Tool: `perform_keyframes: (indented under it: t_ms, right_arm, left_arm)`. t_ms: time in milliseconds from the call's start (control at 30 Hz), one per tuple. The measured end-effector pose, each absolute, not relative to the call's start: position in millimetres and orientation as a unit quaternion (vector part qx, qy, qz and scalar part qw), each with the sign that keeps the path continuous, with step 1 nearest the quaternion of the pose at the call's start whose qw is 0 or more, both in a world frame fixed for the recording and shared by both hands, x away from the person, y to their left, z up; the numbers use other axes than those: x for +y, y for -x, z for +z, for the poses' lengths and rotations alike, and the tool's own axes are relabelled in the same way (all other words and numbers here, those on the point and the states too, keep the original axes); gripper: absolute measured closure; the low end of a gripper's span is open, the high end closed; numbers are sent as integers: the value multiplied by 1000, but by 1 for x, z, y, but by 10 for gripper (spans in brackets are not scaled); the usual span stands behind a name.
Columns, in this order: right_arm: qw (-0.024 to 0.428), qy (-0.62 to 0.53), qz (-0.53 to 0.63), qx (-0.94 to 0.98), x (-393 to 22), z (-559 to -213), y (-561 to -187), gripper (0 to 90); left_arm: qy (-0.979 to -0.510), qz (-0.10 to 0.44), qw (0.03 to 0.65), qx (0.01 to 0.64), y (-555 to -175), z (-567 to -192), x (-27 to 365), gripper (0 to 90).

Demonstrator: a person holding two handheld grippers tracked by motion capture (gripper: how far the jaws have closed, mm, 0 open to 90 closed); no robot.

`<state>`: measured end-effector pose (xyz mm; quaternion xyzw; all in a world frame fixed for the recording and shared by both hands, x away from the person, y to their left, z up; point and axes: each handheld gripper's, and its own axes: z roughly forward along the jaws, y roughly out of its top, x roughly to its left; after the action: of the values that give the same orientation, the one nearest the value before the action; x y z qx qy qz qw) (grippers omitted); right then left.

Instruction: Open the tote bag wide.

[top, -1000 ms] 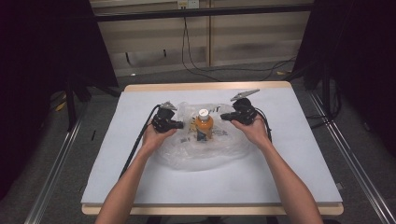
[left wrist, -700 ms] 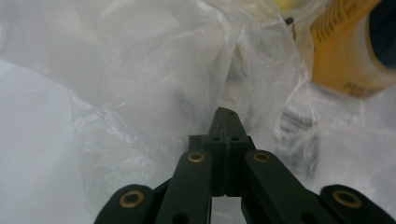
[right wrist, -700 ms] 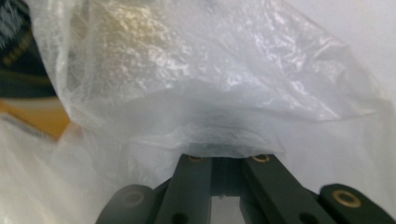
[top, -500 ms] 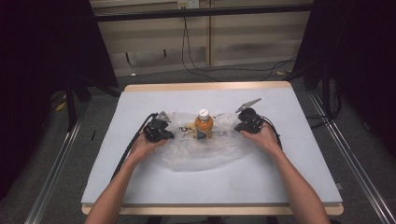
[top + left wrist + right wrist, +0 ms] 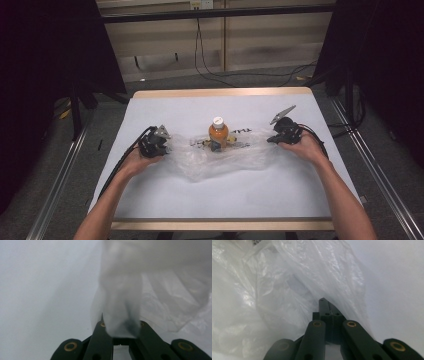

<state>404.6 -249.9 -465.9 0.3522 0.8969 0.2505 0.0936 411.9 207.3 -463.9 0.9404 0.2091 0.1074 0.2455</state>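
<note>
The table (image 5: 150, 205), covered in white, carries a clear plastic bag (image 5: 220, 160) spread flat across its middle, with an orange bottle (image 5: 218, 134) standing upright at the bag's far edge, white cap up. The left gripper (image 5: 159, 145) is clamped on the bag's left end; in the left gripper view a fold of film (image 5: 120, 315) rises from between the closed jaws. The right gripper (image 5: 278, 136) pinches the right end, and in the right gripper view its jaws are closed with the film (image 5: 312, 290) draped just over the tips. The step in hand looks like stretching the bag open around the bottle. To do it well, pull both ends evenly and low so the bottle stays upright, and stop before the thin film tears or slips out. Dark print runs along the bag beside the bottle, too small to read; the bottle's label is unreadable too.
</note>
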Motion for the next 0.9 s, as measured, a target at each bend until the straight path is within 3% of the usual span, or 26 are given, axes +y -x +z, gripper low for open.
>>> perform_keyframes:
  t_ms: [533, 667, 800, 833, 900]
  right_arm:
    - [109, -332, 223, 910, -265, -463, -391, 900]
    - [110, -344, 232, 903, -263, -464, -392, 900]
    - [111, -344, 256, 897, -262, -463, -394, 900]
    - [109, -343, 278, 891, -260, -462, -393, 900]
    - [104, -342, 289, 888, -260, -460, -392, 900]
  left_arm:
    - [-941, 124, 241, 200, -407, -465, 206, 900]
    - [-934, 117, 258, 216, -408, -465, 210, 900]
    - [-917, 108, 304, 236, -410, -465, 213, 900]
    - [-899, 97, 346, 250, -409, -462, 214, 900]
    - [-898, 91, 352, 247, -409, -459, 216, 900]
